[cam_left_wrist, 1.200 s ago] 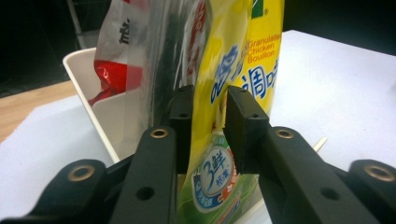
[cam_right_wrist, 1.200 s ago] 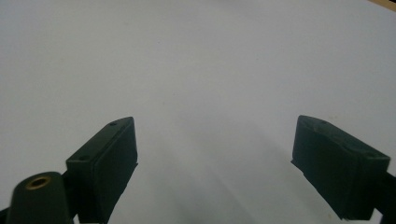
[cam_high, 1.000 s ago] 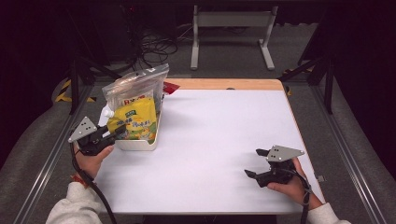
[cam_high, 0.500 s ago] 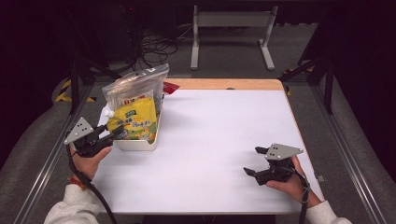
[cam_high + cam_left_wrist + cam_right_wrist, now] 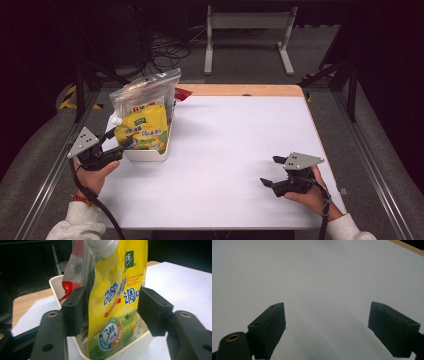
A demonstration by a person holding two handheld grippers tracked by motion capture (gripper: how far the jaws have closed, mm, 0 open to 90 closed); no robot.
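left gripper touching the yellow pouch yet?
Apart. The left gripper view shows the left gripper open, gaps between both pads and the yellow pouch standing in the white bin.

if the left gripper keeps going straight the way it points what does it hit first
Most likely the yellow bouillon pouch, standing in the white bin. The left gripper has open jaws on either side of it, though the bin's rim may come first.

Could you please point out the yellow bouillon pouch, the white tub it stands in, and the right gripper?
yellow bouillon pouch (image 5: 117,302), left gripper view, printed front.
white tub (image 5: 145,154), high view, near wall.
right gripper (image 5: 272,171), high view, midway between its open fingers.
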